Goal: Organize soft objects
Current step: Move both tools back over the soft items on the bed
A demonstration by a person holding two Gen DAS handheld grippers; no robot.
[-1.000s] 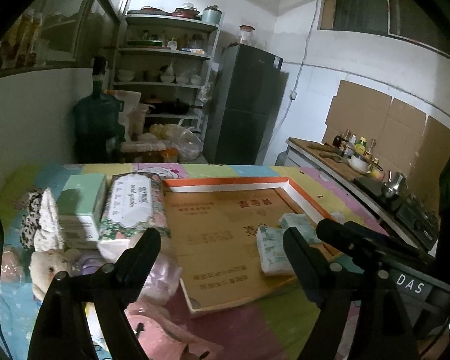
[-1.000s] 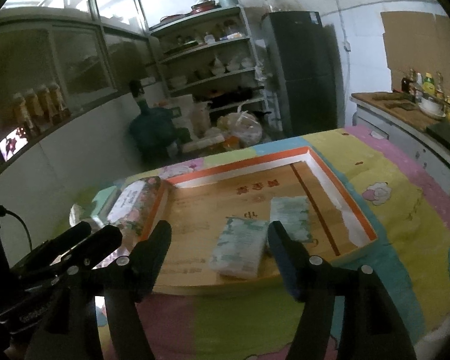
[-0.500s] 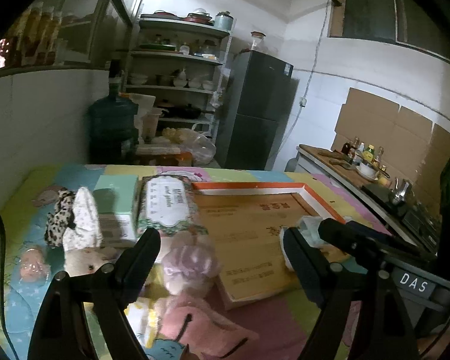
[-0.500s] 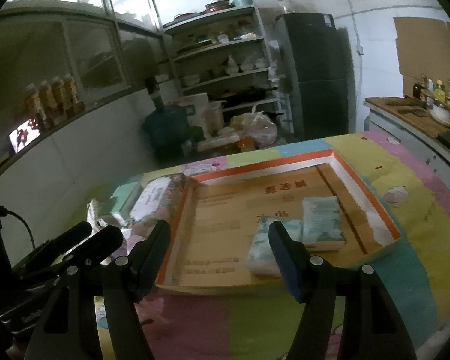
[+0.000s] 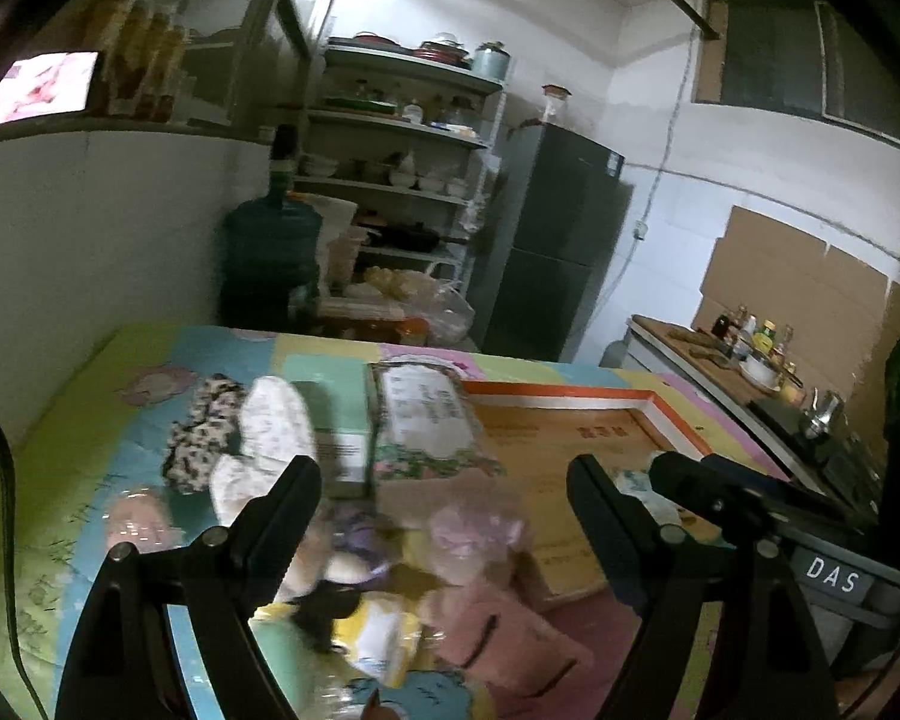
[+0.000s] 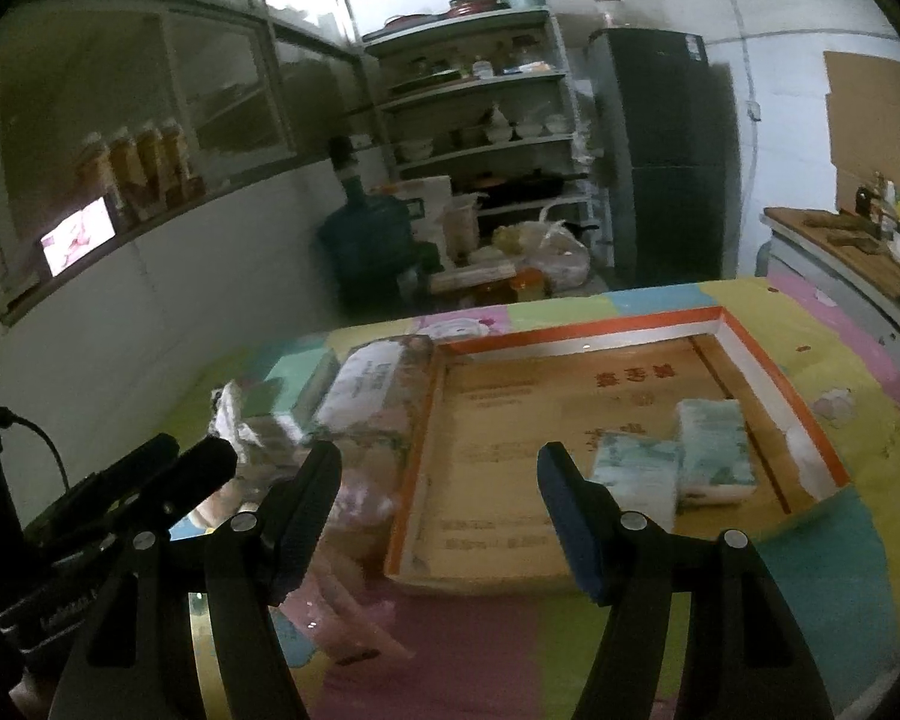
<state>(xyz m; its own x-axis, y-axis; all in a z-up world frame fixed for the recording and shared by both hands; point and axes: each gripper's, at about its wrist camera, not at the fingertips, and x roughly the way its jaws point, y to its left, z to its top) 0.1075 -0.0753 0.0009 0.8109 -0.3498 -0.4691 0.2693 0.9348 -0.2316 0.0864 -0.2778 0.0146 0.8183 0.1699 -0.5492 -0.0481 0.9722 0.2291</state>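
a: where's the soft stuff rn?
b: piled on the colourful mat [image 5: 78, 420], left of the shallow cardboard tray [image 6: 576, 341]. white patterned cloth [image 5: 273, 420] and leopard-print one [image 5: 201, 438] at the far side, purple plush [image 5: 354, 531], pink plush [image 5: 498, 618] and a yellow packet [image 5: 384, 636] nearer. blurry, can't sort out more.
a: grippers?
b: left gripper [image 5: 444, 516] has its jaws spread wide over the pile, nothing between them. right gripper [image 6: 438, 498] also spread wide, empty, over the tray's left rim.
a: tray contents?
b: two tissue packs [image 6: 678, 462] side by side, touching, in the right-hand part near the front edge. rest of the floor is bare cardboard, lots of room on the left half.
a: what crowds the edges?
b: floral tissue pack [image 6: 372, 390] sits right against the tray's left wall, green box [image 5: 336, 426] just beside it. mat to the right of the tray is open up to the table edge.
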